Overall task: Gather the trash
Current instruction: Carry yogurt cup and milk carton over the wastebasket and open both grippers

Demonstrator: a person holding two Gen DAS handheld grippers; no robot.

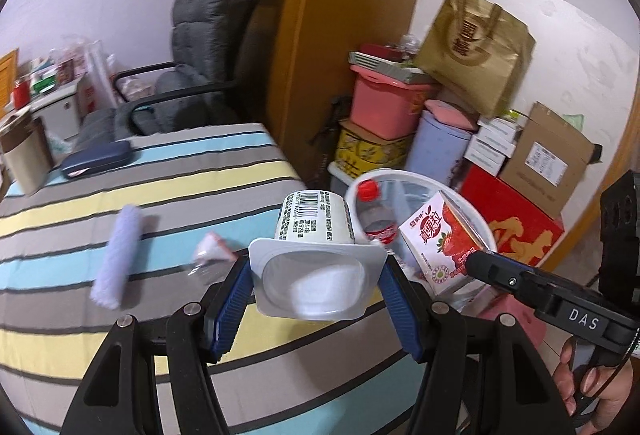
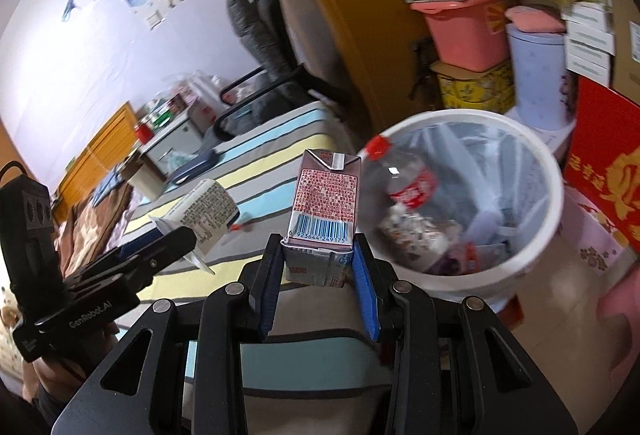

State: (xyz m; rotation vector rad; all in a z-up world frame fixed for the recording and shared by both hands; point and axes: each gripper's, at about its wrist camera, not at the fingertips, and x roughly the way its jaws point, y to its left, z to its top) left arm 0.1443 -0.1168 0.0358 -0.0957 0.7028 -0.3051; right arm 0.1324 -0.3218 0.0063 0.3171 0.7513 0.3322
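Both jaws of the left gripper pinch a white yogurt cup by its wide rim, base pointing away, barcode label up. Jaws of the right gripper clamp a strawberry milk carton at its crumpled bottom end, upright, barcode facing the camera. Just beyond and right of both jaw pairs stands a lined white bin, already holding 1 red-capped plastic bottle. Judged intent: both items are carried together for dropping in.
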